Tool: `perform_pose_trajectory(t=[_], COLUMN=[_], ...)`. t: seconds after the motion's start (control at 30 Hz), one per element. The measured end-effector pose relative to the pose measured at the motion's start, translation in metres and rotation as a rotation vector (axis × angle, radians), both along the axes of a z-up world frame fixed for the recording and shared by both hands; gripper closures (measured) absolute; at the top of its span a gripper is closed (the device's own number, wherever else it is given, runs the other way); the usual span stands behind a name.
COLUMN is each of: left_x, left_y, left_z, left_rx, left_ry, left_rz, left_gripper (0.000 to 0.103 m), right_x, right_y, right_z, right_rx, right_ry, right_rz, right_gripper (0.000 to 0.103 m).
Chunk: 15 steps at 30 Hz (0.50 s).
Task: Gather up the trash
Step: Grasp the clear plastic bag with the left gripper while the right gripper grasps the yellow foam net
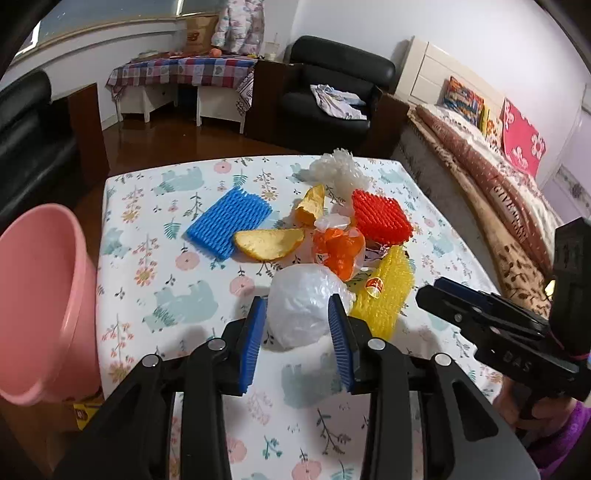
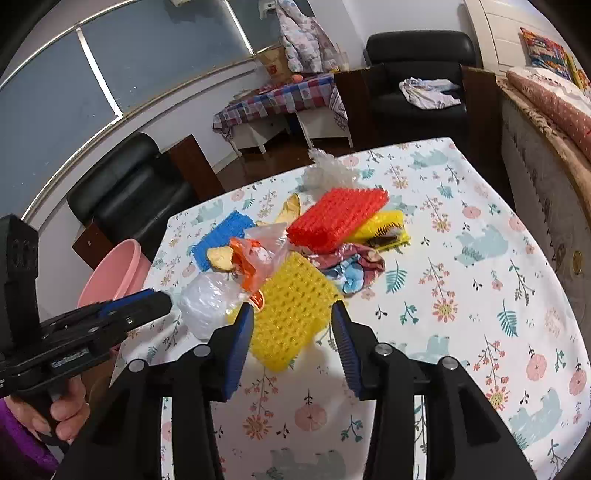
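A: What is the room like?
B: White walls [image 1: 332,18] and a dark, glossy wood floor [image 1: 147,140]. A wide window [image 2: 147,48] with pale frames shows dull grey.
A: Furniture?
B: A black leather armchair [image 1: 332,81] stands by the far wall with crumpled cloth on its seat; another black armchair [image 2: 129,192] sits under the window. Between them is a low white side table [image 1: 177,92] under a checked cloth.
A: And on the other side?
B: A bed [image 1: 498,166] with a white headboard, a brown patterned blanket and bright pillows. The worktop [image 1: 184,314] wears a white cloth printed with flowers and bears.
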<state>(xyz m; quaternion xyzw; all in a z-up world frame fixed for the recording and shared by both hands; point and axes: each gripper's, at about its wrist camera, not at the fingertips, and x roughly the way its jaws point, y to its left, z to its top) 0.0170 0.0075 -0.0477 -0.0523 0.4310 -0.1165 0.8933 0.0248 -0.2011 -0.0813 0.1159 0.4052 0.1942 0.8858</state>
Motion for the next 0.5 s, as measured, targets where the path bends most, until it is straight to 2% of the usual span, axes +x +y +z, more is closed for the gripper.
perform_pose_trajectory(t=[0.23,0.47,0.5], left_x=[0.013,0.013,0.012], left_y=[-0.01,-0.013,-0.014], left_z=[-0.021,-0.027,-0.027], left_rx=[0.018,-0.001,-0.001], left_ry=[0.041,0.018,0.015], left_rz=[-0.015,-0.024,-0.026], left_gripper=[0.067,0.068,0.071], right_x=[0.007,0.013,0.014], right_y=[-0.006,-0.006,-0.006], right_z=[-0.016,-0.026,-0.027], right_rx=[0.019,0.035,0.038], right_ry=[0.075,0.126,0.129], right_rz=[-0.006,-0.006,-0.005], right_gripper=[0.056,0.056,0.056])
